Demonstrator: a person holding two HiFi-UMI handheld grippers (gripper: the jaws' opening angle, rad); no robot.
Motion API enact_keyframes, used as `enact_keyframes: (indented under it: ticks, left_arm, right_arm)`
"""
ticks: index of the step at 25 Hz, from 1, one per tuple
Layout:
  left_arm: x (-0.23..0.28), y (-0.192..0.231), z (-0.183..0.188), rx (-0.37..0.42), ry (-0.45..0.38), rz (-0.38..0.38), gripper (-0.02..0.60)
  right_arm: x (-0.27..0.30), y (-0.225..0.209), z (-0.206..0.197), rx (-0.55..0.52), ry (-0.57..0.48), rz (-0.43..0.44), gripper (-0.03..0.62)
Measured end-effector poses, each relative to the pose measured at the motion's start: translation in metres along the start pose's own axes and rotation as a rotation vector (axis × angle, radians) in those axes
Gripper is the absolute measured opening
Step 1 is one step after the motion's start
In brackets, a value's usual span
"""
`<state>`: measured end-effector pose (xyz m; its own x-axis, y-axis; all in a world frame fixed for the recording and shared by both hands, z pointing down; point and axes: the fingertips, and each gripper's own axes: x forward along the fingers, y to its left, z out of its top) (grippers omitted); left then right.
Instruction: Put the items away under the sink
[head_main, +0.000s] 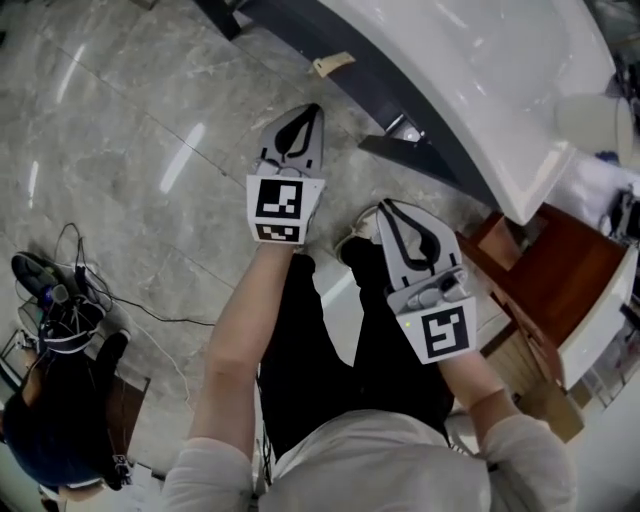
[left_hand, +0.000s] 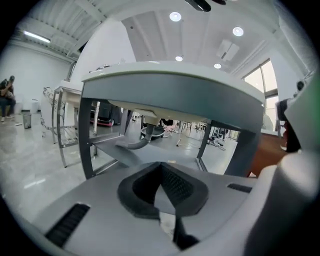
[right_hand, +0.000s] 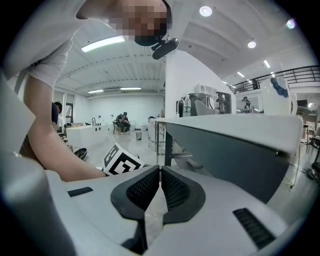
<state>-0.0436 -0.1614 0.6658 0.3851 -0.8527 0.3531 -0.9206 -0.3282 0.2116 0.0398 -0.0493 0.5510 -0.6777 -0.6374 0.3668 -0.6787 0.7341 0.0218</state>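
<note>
The left gripper and the right gripper are both squeezed shut and hold nothing. The white sink sits at two o'clock, touching neither.

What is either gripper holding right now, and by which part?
Nothing. The left gripper and the right gripper are both shut with nothing between their jaws.

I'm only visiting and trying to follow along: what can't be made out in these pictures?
- Space under the white curved sink: in the head view the basin itself covers it; the left gripper view shows only part of the grey shelf past the closed left tongs.
- Head view's right edge: white and blue objects, blurred and cut off.
- Items to store: none identifiable; the closed right tongs hold nothing.
</note>
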Motion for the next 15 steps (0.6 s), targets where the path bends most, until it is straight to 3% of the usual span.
enact_keyframes:
  ticks: [15]
  left_arm:
    - [-0.119, -0.058, 0.123, -0.048, -0.041, 0.024, 0.003]
  right_arm:
    - [-0.055, -0.018, 0.128, 0.062, -0.058, -0.058, 0.037]
